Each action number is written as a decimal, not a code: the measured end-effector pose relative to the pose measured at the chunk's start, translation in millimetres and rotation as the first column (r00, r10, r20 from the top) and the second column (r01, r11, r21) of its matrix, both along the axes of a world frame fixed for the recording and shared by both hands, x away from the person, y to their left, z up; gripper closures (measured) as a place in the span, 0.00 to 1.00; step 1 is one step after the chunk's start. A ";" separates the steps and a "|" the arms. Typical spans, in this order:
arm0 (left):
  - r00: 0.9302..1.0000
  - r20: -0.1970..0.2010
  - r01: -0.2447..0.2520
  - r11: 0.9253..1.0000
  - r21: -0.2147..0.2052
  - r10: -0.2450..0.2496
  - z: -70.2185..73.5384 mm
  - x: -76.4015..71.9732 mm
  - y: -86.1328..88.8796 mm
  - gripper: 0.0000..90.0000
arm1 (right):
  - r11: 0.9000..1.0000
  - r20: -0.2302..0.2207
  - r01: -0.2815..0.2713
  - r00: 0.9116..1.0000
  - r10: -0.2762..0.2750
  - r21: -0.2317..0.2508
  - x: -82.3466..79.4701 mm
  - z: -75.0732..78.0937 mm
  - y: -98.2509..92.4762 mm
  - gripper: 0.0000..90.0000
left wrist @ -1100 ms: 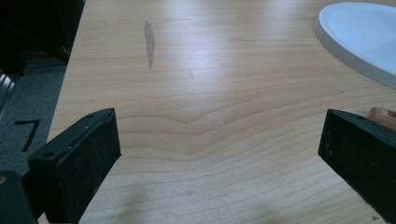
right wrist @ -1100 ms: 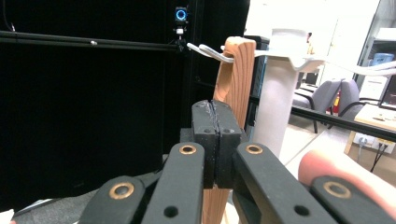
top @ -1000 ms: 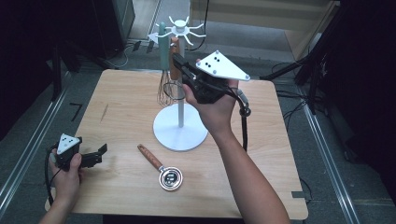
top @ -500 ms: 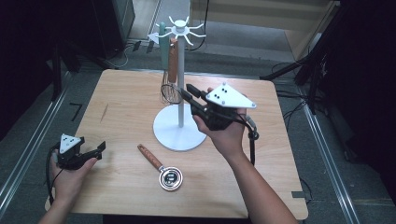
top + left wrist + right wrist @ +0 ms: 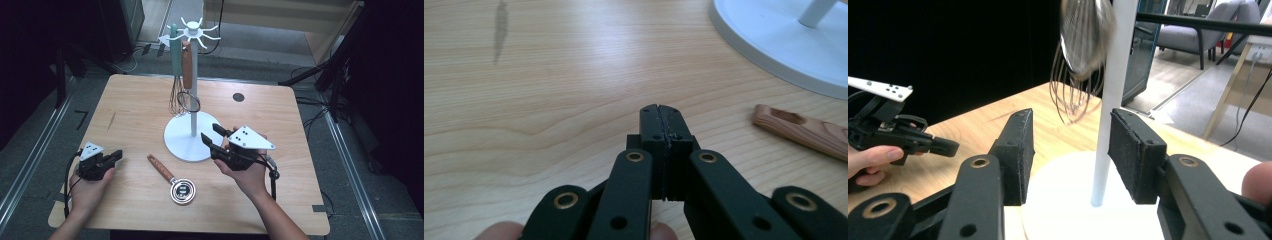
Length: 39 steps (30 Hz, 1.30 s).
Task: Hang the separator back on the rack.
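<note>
**Both grippers low at the table, nothing held**

At the far left of the high view we see the left gripper point(image 5: 116, 155) resting near the table's point(image 5: 300, 125) near-left edge, in the person's left hand point(image 5: 87, 187). Its jaws have just been closing and now sit pressed together with nothing between them, as the left gripper view point(image 5: 659, 112) shows plainly; bare wood lies under them.

Just right of that gripper we find the wooden-handled strainer point(image 5: 172, 180) flat on the table, handle pointing up-left, round metal head toward the near edge. It touches neither gripper. The end of its handle point(image 5: 799, 130) shows in the left gripper view.

Next comes the white stand point(image 5: 192, 140), its round base on the table's middle and its post upright. A whisk point(image 5: 177, 95) and a second wooden-handled utensil point(image 5: 187, 75) hang from its top hooks.

At the right, the right gripper point(image 5: 212, 135) hovers over the base's right edge. Its jaws have just been opening and stand apart, empty; in the right gripper view point(image 5: 1070, 152) the post point(image 5: 1108, 100) rises beyond the gap.
</note>
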<state>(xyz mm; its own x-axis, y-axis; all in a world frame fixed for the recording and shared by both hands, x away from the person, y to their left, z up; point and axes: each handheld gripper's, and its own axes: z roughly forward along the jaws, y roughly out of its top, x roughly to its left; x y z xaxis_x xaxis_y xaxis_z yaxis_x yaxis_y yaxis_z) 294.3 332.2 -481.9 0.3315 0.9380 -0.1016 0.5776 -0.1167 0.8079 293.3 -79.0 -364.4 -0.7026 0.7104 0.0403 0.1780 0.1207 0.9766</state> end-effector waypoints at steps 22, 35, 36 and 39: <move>0.988 -0.131 0.076 0.997 -0.033 -0.080 -5.8 39.6 -28.7 1.00 | 0.999 -0.103 0.033 0.994 -0.034 -0.006 -24.3 -65.6 -47.4 0.52; 0.980 -0.126 0.158 0.987 0.008 -0.156 -7.3 39.9 -51.0 1.00 | 1.000 -0.164 0.011 0.986 -0.014 -0.022 -28.0 -91.3 -41.4 0.53; 0.979 -0.126 0.164 0.987 0.005 -0.162 -7.3 39.7 -51.4 1.00 | 1.000 -0.159 0.009 0.987 -0.014 -0.028 -28.0 -92.1 -40.1 0.54; 0.979 -0.126 0.161 0.987 -0.004 -0.160 -7.8 39.6 -50.8 1.00 | 0.999 -0.179 -0.004 0.984 -0.003 -0.038 -29.1 -96.2 -33.8 0.54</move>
